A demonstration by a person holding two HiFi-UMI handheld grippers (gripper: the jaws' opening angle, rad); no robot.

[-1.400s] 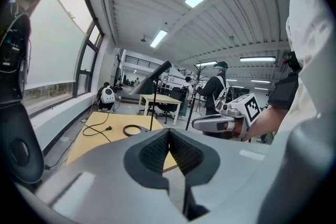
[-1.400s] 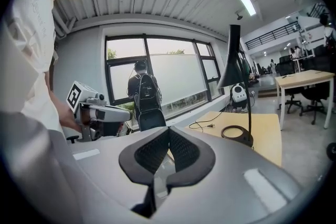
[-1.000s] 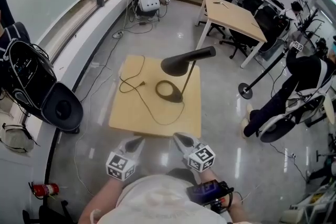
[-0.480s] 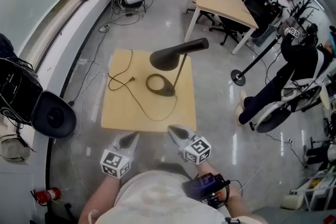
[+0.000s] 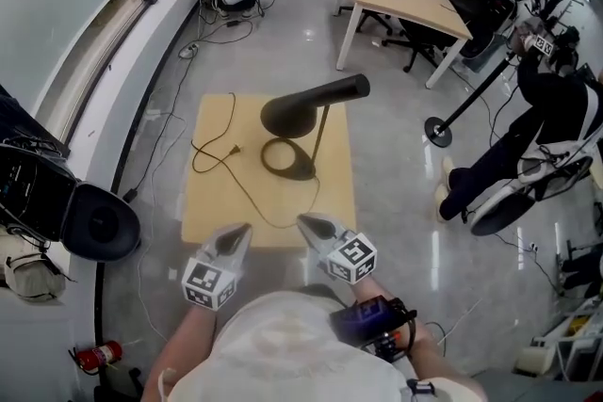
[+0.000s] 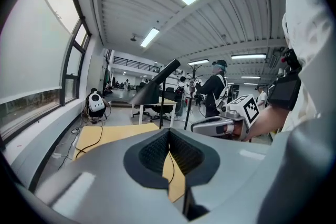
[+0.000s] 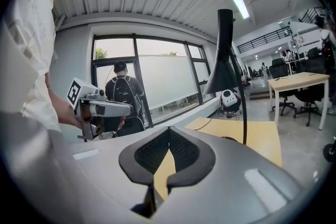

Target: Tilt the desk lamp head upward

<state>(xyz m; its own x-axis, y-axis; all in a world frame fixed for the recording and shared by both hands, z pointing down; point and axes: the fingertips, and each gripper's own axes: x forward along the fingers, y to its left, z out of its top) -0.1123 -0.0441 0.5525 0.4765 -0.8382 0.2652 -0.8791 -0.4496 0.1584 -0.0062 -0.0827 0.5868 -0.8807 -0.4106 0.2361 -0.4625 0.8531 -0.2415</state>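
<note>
One lamp head (image 5: 303,110), shade-end down-left.

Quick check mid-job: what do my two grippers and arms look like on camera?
The left gripper and right gripper both have smooth grey tapered jaws lined with black ribbed pads. Each carries a white cube with black square markers. The person wears a white short-sleeved shirt. A black device with red parts sits on the right forearm.
</note>
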